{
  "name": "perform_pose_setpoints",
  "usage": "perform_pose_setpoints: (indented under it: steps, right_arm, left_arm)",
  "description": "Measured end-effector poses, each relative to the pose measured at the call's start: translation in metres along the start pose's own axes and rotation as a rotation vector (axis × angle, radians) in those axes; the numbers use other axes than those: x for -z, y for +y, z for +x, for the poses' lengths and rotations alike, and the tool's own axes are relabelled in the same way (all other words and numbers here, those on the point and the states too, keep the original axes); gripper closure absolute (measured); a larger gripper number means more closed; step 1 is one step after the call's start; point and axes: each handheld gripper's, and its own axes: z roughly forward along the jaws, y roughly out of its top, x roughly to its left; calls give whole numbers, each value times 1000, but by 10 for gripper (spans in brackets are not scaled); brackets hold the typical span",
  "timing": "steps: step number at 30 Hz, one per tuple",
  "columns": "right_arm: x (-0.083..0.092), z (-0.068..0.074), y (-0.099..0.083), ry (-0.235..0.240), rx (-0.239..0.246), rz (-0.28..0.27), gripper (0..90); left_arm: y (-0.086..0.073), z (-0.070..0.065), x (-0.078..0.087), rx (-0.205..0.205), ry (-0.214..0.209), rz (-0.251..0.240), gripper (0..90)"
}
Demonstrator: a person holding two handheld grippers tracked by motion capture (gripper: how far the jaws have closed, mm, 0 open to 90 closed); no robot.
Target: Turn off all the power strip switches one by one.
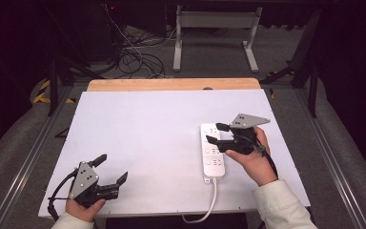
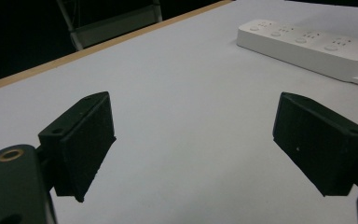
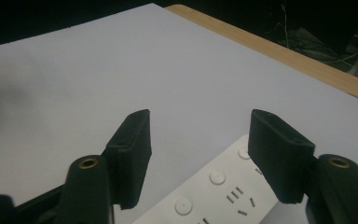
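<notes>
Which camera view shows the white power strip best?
The high view: the whole power strip and its cable lie on the table there. The left gripper view shows it far off, at the top right. The right gripper view shows one end between the jaws.

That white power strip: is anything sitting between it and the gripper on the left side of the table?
Nothing visible. Bare white table lies between the open left gripper and the power strip. The open right gripper hovers over the strip's far end.

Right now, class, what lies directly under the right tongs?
Under the right tongs, whose jaws stand open with nothing between them, lies the white power strip on the white table. Its round buttons and sockets show; the part beneath the hand is partly covered.
</notes>
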Motion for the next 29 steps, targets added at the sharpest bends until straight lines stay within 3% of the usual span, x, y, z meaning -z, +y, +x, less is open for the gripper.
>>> perform_pose_setpoints:
  steps: [3, 5, 7, 16, 22, 25, 29]
  right_arm:
    - [8, 0, -13, 43, -35, 0, 313]
    - [13, -1, -23, 47, -52, -17, 287]
    - [16, -1, -35, 31, -58, -45, 264]
    - [36, -8, -74, 15, -79, -78, 181]
    - [51, -12, -103, 7, -80, -82, 142]
    - [57, -12, -113, 11, -90, -78, 135]
    - [59, -13, -122, 17, -124, -75, 123]
  left_arm:
    - [0, 0, 0, 3, 2, -3, 133]
    - [0, 0, 1, -4, 5, -2, 133]
    - [0, 0, 1, -2, 5, -3, 133]
    - [0, 0, 2, 4, 0, -6, 133]
    - [0, 0, 2, 0, -7, -1, 133]
    - [-1, 2, 2, 21, -24, 2, 133]
    - [0, 3, 4, 27, -16, -4, 133]
